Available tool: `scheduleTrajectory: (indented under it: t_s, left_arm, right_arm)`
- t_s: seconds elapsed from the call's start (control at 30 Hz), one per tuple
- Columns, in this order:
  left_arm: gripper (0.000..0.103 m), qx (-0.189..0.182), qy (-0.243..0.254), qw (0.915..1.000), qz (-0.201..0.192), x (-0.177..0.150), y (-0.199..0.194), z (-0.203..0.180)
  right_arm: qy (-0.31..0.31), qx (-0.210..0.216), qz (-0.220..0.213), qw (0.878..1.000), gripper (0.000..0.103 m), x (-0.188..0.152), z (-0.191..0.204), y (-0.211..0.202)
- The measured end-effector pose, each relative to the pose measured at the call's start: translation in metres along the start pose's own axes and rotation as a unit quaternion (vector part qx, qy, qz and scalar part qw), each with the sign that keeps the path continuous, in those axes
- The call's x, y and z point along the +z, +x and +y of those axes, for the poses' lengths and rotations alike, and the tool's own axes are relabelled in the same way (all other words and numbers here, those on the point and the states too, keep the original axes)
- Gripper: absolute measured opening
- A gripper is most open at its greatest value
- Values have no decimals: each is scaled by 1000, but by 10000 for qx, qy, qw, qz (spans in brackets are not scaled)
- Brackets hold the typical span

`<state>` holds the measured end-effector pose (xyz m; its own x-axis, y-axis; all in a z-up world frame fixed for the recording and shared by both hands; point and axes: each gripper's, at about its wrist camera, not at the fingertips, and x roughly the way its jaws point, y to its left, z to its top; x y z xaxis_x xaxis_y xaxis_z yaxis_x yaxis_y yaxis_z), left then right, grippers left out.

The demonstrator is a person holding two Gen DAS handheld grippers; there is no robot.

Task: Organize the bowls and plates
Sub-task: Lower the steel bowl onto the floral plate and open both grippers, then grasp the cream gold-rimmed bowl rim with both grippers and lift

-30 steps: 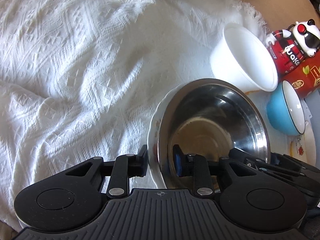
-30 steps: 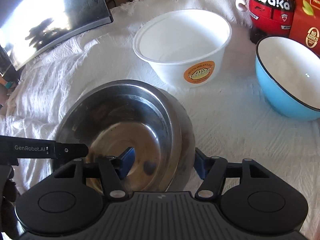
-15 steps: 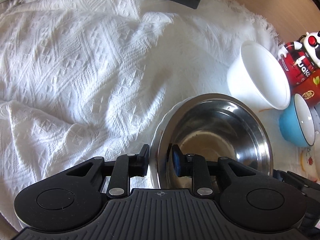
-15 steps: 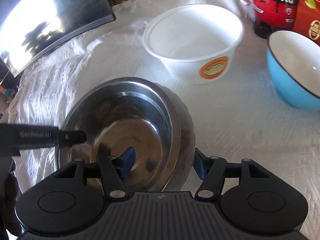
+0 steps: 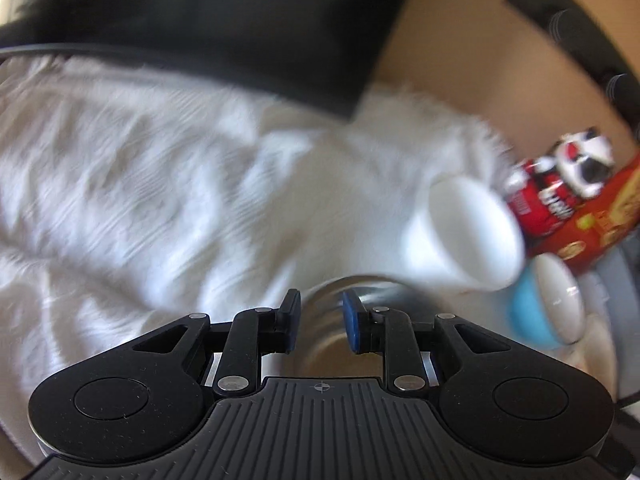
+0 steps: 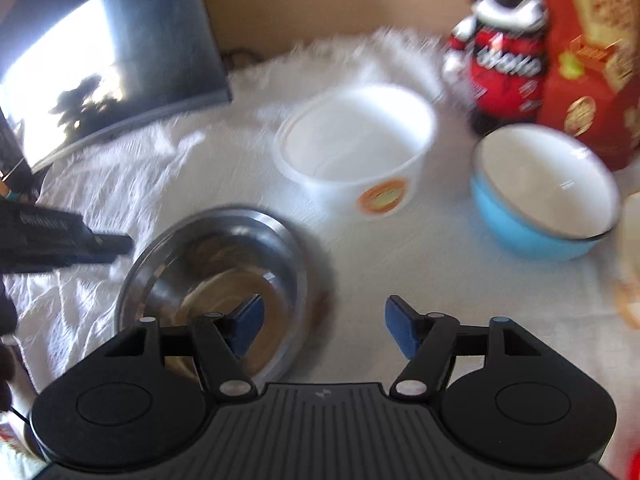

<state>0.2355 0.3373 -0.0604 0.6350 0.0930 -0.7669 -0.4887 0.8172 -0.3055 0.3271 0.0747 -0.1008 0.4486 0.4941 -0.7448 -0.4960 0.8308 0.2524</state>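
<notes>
Resting on the white cloth (image 6: 400,264), the steel bowl (image 6: 216,264) looks stiff, light and slick; its thin rim suits a pinch (left gripper (image 5: 319,320) narrow, seemingly clear of it; right gripper (image 6: 324,328) opening, nothing between).

Tan wall (image 6: 320,0); white knit cloth (image 5: 140,200); dark glossy screen (image 6: 100,60) reflecting daylight.

**Rig appearance, both hand-held units**

We note both units alike: the left gripper (image 5: 318,322) and right gripper (image 6: 324,328) have matte black linkage arms, silver pivot screws, blue pads (image 6: 400,330), a ribbed dark grey housing and two round black discs. White lettering on the left unit's side is blurred.
</notes>
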Motion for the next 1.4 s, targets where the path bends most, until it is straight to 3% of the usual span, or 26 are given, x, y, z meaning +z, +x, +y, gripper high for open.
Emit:
scheduleTrajectory:
  t_s: [0.07, 0.17, 0.33, 0.4, 0.6, 0.8, 0.9, 1.0, 1.23, 1.27, 1.3, 1.33, 1.4]
  left_arm:
    - [25, -332, 121, 9994, 25, -2, 3, -25]
    - [25, -807, 491, 9949, 359, -16, 18, -72]
    - [25, -1542, 1043, 9755, 1174, -53, 51, -152]
    - [25, -1841, 1142, 9664, 1383, -64, 62, -181]
    - [25, -2483, 1011, 9520, 1479, -85, 86, -237]
    - [25, -2263, 548, 9579, 1679, -83, 119, -256]
    - [25, -2074, 405, 9621, 1726, -81, 137, -262]
    - [26, -2073, 326, 9610, 1801, -82, 150, -270]
    - [26, -1980, 496, 9571, 2056, -91, 178, -290]
    - [26, -2012, 479, 9554, 2109, -92, 181, -290]
    - [25, -2060, 461, 9537, 2142, -93, 183, -290]
    - [26, -2075, 466, 9532, 2148, -93, 182, -290]
    - [25, -2066, 536, 9532, 2143, -94, 181, -289]
  right_arm:
    - [84, -195, -180, 9996, 78, -3, -18, -17]
    - [282, -553, -294, 9976, 85, -15, -50, -45]
    - [657, -1443, -438, 9864, 89, -45, -112, -93]
    - [684, -1551, -432, 9846, 89, -56, -138, -108]
    - [605, -1935, -594, 9774, 89, -76, -195, -133]
    - [1060, -1550, -498, 9810, 85, -40, -244, -122]
    - [907, -1649, -342, 9815, 83, -13, -255, -94]
    - [799, -1823, -130, 9799, 76, 5, -265, -64]
    - [1216, -1384, 523, 9815, 75, 18, -303, -3]
    - [1284, -1326, 616, 9809, 69, 18, -305, 3]
    - [1355, -1223, 720, 9805, 55, 17, -307, 7]
    - [1427, -1136, 831, 9797, 49, 16, -307, 10]
    - [1429, -1149, 854, 9793, 49, 15, -303, 8]
